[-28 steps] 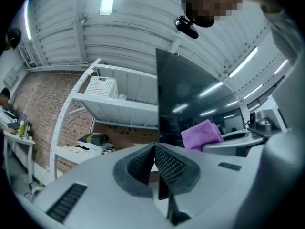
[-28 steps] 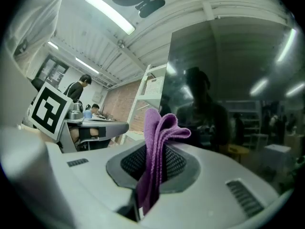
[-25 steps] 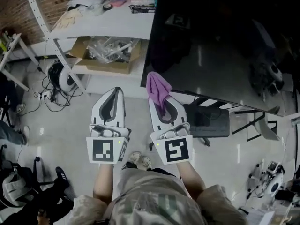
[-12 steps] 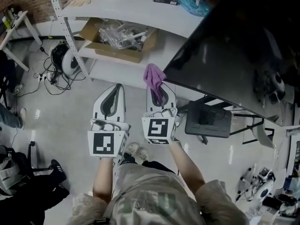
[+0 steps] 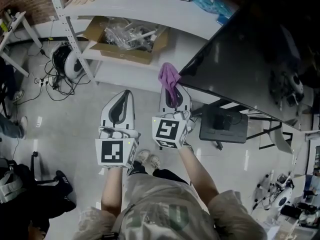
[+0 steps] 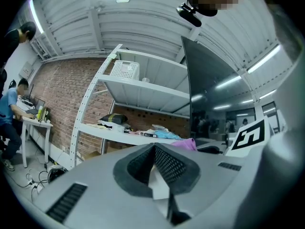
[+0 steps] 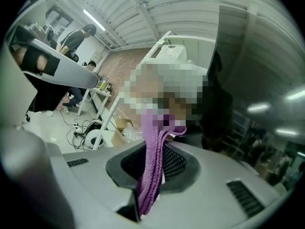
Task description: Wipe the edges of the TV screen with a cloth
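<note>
A large dark TV screen [image 5: 250, 59] fills the upper right of the head view, its lower left corner near the cloth. My right gripper [image 5: 173, 96] is shut on a purple cloth [image 5: 169, 79] that sticks out past its tips, right beside the TV's lower left corner; whether it touches is unclear. In the right gripper view the purple cloth [image 7: 153, 166] runs up between the jaws, with the TV screen [image 7: 257, 80] to the right. My left gripper [image 5: 121, 104] is shut and holds nothing, lower left of the TV. The left gripper view shows the TV screen [image 6: 214, 94] edge-on and the purple cloth [image 6: 183, 143].
A white shelf unit [image 5: 145, 9] stands behind, with a cardboard box [image 5: 125, 39] of clear bags on its lower level. Cables and a round device [image 5: 65, 66] lie on the floor at left. A black stand base [image 5: 223, 126] sits under the TV. People sit at a far desk [image 6: 35, 120].
The view has swung, so the TV now sits further right. My right gripper has twisted and stays at the TV's lower left corner with the cloth. The left gripper has hardly moved.
</note>
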